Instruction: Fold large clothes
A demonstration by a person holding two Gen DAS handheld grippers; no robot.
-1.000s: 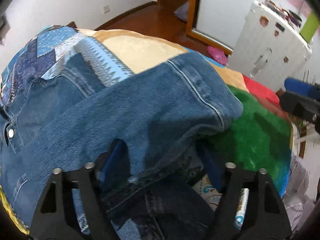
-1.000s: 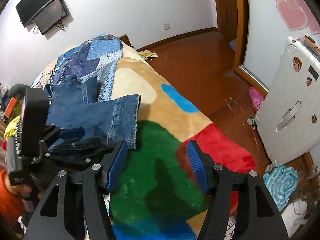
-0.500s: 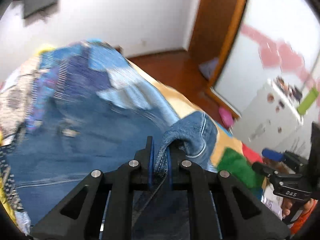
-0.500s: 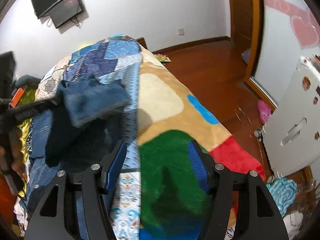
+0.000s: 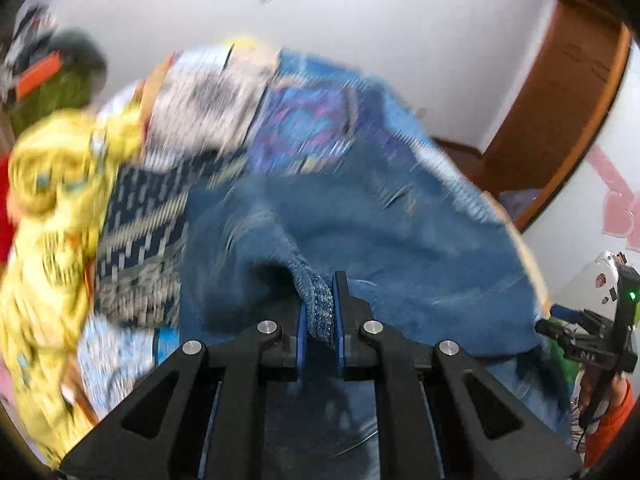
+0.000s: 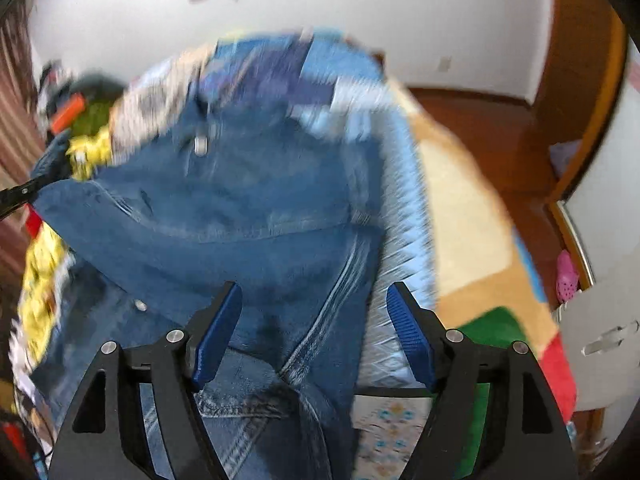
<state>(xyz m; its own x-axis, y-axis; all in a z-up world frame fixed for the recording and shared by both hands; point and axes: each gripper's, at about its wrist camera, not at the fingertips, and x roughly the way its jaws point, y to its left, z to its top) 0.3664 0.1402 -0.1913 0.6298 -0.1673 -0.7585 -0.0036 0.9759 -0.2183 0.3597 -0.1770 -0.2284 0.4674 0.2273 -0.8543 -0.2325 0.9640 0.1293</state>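
Blue denim jeans point(image 5: 384, 240) lie spread on the bed, blurred by motion. My left gripper point(image 5: 320, 312) is shut on a bunched fold of the jeans' hem, held above the rest of the fabric. In the right wrist view the jeans point(image 6: 248, 216) fill the middle, with a folded leg lying across them. My right gripper point(image 6: 314, 316) is open and empty, its blue pads just above the denim. The right gripper also shows at the right edge of the left wrist view point(image 5: 580, 332).
A patchwork blanket point(image 6: 460, 216) in blue, tan, green and red covers the bed. A yellow patterned cloth point(image 5: 44, 216) lies bunched at the left. A white suitcase point(image 6: 600, 344) stands at the right on the wooden floor point(image 6: 480, 120). A pink shoe point(image 6: 568, 276) lies nearby.
My left gripper closed on the jeans' leg hem and carried it up over toward the waist end. My right gripper stayed open and moved left over the jeans.
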